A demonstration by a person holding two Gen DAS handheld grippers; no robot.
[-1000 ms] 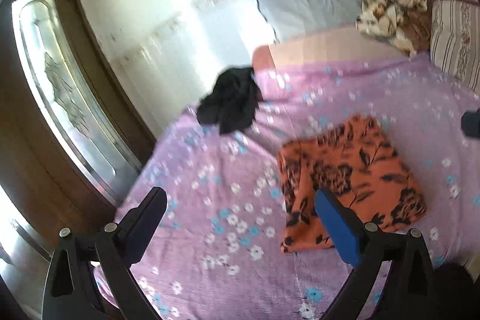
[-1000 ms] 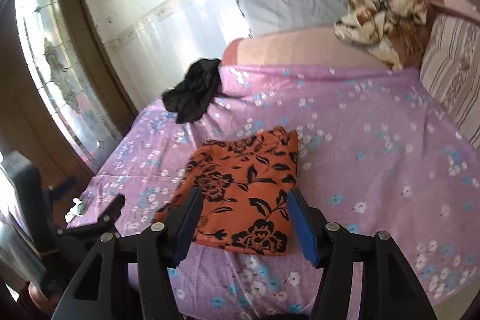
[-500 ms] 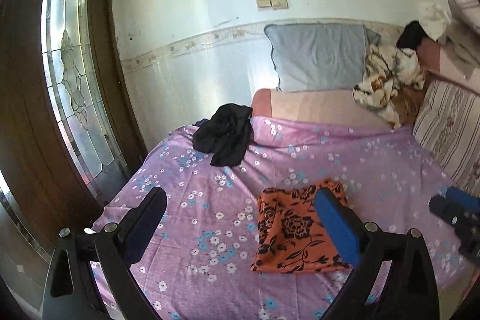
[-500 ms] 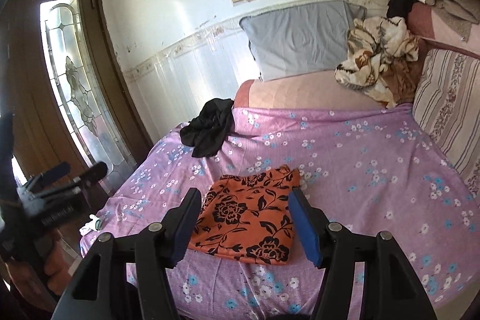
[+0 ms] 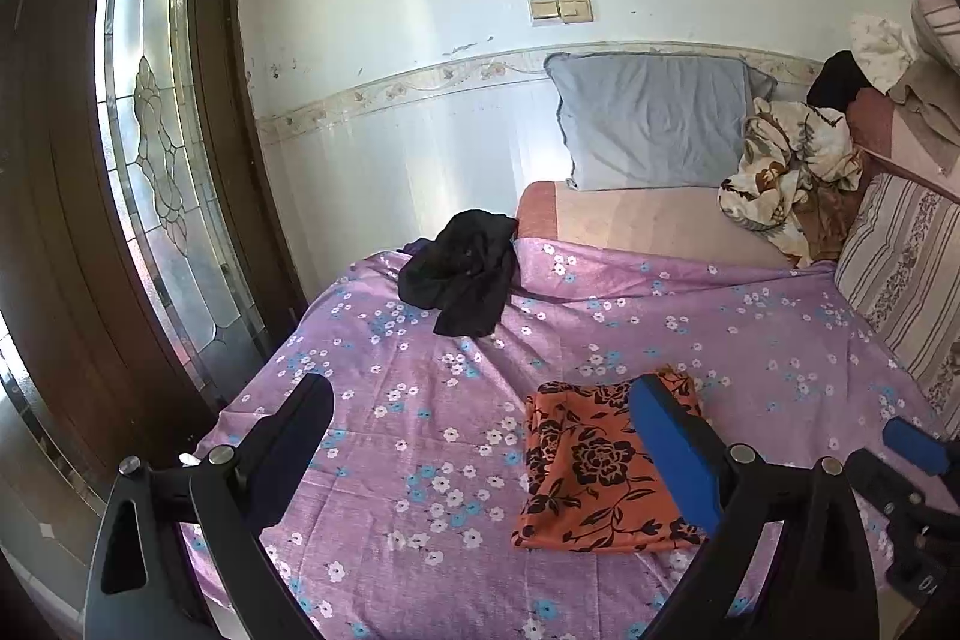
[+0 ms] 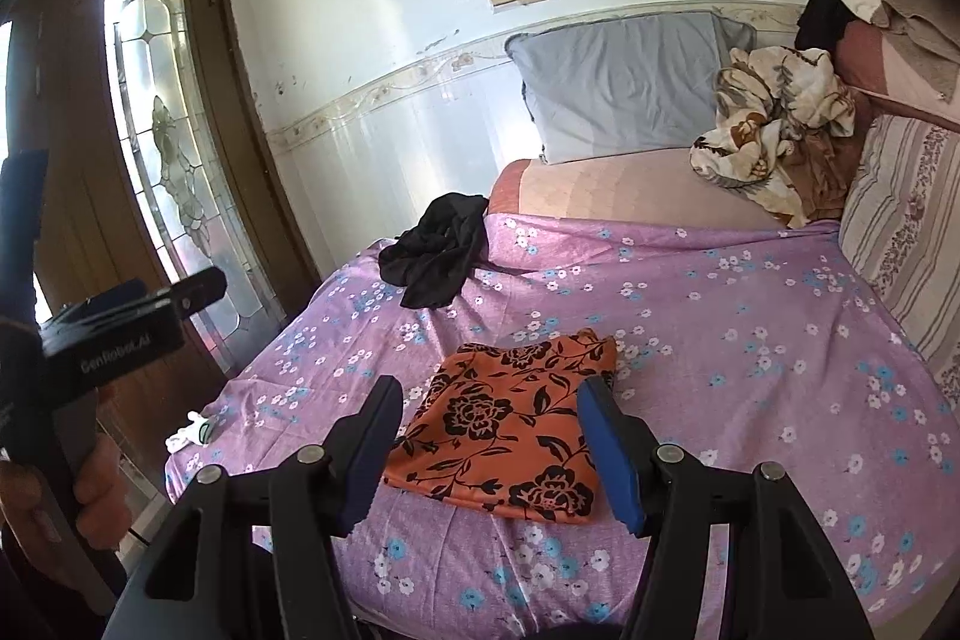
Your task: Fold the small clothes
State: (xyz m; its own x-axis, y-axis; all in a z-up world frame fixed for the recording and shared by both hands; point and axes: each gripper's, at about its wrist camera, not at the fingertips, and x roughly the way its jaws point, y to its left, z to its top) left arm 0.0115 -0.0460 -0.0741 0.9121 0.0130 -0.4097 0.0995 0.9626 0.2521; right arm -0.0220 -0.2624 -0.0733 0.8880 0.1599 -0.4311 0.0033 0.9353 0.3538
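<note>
The folded orange cloth (image 6: pixel 510 436) lies flat on the purple bed sheet (image 6: pixel 720 340), at 6 o'clock from the black clothes (image 6: pixel 435 256). The left gripper (image 5: pixel 480 436) and right gripper (image 6: pixel 486 442) hang above it, both wide apart and holding nothing.

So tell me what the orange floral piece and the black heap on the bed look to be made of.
Orange floral piece: thin woven or knit fabric, matte, lying flat with soft edges. Black heap: soft, limp cloth, crumpled in loose folds; fibre can't be told.

Ahead of the blue-padded black right claw (image 6: pixel 486 445) lies an orange cloth (image 6: pixel 510 433) with black flowers on a purple bedsheet (image 6: pixel 720 340) dotted white and blue, a black garment (image 6: pixel 435 259) beyond.
</note>
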